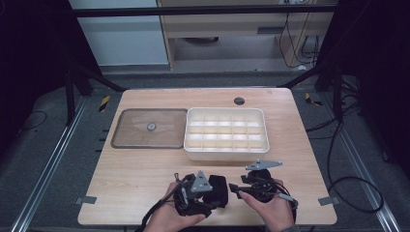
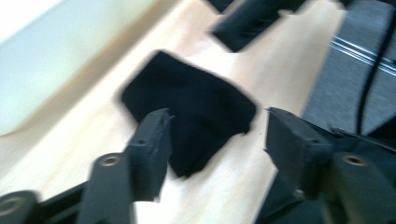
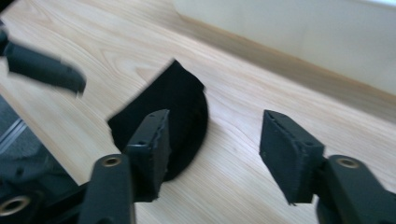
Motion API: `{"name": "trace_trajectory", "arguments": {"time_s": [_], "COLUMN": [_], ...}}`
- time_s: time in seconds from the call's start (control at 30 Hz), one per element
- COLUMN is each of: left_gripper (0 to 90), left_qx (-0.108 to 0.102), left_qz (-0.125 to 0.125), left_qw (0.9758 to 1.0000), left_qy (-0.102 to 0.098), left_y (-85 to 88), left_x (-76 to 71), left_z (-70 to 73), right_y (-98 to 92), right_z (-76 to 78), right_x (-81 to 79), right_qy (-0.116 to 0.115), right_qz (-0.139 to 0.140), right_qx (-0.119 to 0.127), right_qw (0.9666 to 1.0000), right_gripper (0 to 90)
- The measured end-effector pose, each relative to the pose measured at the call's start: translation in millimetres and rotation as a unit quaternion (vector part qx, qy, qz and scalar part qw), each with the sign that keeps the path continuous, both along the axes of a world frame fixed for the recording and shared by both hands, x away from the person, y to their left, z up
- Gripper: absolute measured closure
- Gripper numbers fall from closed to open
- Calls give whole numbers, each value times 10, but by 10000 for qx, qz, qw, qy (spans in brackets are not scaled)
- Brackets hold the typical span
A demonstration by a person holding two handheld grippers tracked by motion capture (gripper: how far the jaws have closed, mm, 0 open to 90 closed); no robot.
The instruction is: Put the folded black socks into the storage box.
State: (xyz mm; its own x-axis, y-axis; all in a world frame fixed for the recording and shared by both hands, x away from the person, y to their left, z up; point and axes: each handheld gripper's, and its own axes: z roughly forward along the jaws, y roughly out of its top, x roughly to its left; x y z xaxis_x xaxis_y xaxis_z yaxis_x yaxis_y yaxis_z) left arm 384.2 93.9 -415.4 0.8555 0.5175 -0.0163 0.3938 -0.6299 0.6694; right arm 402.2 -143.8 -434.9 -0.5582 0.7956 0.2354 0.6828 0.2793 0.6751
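a pale wooden table [image 1: 145, 164] with visible grain stands on grey carpeted floor [image 1: 43, 159], with dark frame legs and loose cables around it and light cabinet fronts behind. on the far half sits a white plastic organiser box [image 1: 226, 152], rectangular with rounded corners, split by thin walls into many small compartments; nothing shows inside them. just beside it on the left lies a flat brownish translucent lid [image 1: 130, 137] with a small round knob in its middle. near the front edge, between the two hands, a small folded piece of black cloth [image 1: 218, 189] lies flat on the wood, soft and matte. the left gripper [image 2: 215, 135] hangs just above it with its jaws apart and nothing between them. the right gripper [image 3: 214, 140] stands just beside the cloth, its jaws also apart, over bare wood.
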Motion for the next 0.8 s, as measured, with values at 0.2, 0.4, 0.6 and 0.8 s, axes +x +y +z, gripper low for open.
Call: {"name": "trace_trajectory", "arguments": {"time_s": [0.2, 0.4, 0.6, 0.8], "left_gripper": [166, 90, 106, 122], "left_qx": [106, 139, 142, 74], "left_qz": [636, 1198, 1752, 2054], "left_qw": [9979, 9926, 9843, 9785], "left_qy": [-58, -97, -172, -191], "left_y": [406, 899, 1373, 1645], "left_x": [144, 241, 227, 214], "left_z": [-27, -193, -463, -602], "right_y": [190, 302, 433, 557], "right_z": [34, -93, -212, -312], "right_x": [52, 126, 168, 222], "right_qy": [90, 320, 551, 668], "right_qz": [70, 105, 124, 141], "right_qx": [-50, -230, -348, -610], "right_qw": [9999, 9992, 9978, 9958], "right_gripper": [315, 316, 332, 371]}}
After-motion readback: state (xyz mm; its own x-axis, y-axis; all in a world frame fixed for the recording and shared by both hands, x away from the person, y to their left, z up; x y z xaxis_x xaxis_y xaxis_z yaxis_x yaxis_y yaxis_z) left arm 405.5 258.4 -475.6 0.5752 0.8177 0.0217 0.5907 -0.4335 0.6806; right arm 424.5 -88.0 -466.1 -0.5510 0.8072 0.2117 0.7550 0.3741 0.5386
